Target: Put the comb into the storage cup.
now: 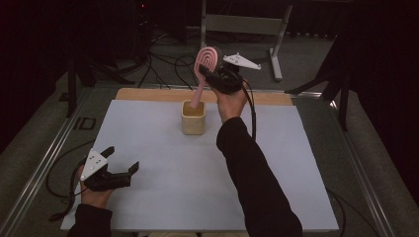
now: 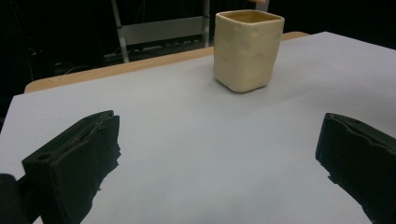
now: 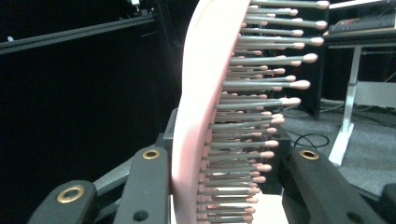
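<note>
cup holds pink hairbrush handle; right claw grips brush.

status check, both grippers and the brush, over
Left gripper open, idle at near left. Right gripper shut on pink hairbrush, handle down in cream cup. White mat bare around cup.

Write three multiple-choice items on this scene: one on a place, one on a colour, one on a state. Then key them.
1. Where does the hairbrush handle end?
A. in the cup
B. flat on the white sheet
C. on the floor

2. What colour is the hairbrush?
A. blue
B. pink
C. green

3. How are the left tongs?
A. shut on the cup
B. shut on a cable
C. open, holding nothing

Key: 1 A, the handle dips into the cup; 2 B, the pink body shows between the right tongs; 3 C, their jaws are spread over bare sheet.
</note>
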Demonstrator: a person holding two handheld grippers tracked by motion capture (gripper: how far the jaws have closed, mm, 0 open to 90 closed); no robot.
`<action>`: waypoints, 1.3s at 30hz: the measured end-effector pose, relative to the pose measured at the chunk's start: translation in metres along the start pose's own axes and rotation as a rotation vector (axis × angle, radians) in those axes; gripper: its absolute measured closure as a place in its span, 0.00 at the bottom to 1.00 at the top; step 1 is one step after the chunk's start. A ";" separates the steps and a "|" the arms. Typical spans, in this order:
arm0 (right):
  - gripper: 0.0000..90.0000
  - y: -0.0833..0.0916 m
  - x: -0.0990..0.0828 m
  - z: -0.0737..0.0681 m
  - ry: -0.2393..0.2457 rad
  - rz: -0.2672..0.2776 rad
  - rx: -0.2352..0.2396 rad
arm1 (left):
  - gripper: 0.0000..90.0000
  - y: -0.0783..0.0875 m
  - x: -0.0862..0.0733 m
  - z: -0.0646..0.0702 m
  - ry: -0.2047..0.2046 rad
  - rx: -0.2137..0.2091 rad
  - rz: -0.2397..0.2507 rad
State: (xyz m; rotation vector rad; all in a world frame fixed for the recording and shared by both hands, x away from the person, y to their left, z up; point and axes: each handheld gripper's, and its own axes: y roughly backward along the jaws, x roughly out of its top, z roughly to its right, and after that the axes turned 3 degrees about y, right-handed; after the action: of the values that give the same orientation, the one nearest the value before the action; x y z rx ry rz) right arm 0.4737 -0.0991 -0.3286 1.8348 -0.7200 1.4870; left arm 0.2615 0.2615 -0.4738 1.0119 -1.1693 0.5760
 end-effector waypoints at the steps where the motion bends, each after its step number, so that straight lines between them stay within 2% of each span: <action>1: 0.71 -0.002 -0.002 -0.001 -0.002 -0.007 0.003 | 0.00 0.000 0.000 0.000 0.000 0.000 0.000; 5: 0.71 -0.008 -0.010 -0.007 0.015 -0.028 0.001 | 0.00 0.000 0.000 0.000 0.000 -0.002 0.001; 10: 0.71 -0.013 -0.027 -0.013 -0.008 -0.059 0.006 | 0.00 0.000 0.000 0.000 0.000 -0.002 0.000; 13: 0.71 -0.013 -0.029 -0.013 -0.010 -0.060 0.008 | 0.00 -0.001 0.000 0.000 -0.002 -0.002 -0.001; 14: 0.71 -0.015 -0.037 -0.015 -0.015 -0.079 0.010 | 0.00 -0.001 -0.001 0.001 -0.007 -0.004 -0.004; 16: 0.71 -0.017 -0.041 -0.016 -0.019 -0.089 0.008 | 0.00 -0.001 -0.001 0.001 -0.006 -0.004 -0.005; 32: 0.69 -0.023 -0.072 -0.015 -0.049 -0.161 0.009 | 0.00 -0.002 -0.001 0.002 -0.008 -0.003 -0.008; 35: 0.69 -0.026 -0.083 -0.012 -0.069 -0.204 0.018 | 0.00 -0.003 -0.001 0.002 -0.011 -0.004 -0.012; 39: 0.68 -0.027 -0.087 -0.009 -0.080 -0.228 0.017 | 0.00 -0.004 -0.002 0.002 -0.009 -0.004 -0.012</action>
State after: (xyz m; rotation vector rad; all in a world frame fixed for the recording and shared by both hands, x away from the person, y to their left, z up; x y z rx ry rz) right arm 0.4714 -0.0740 -0.4168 1.9272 -0.5165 1.2824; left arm 0.2627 0.2579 -0.4765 1.0178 -1.1709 0.5599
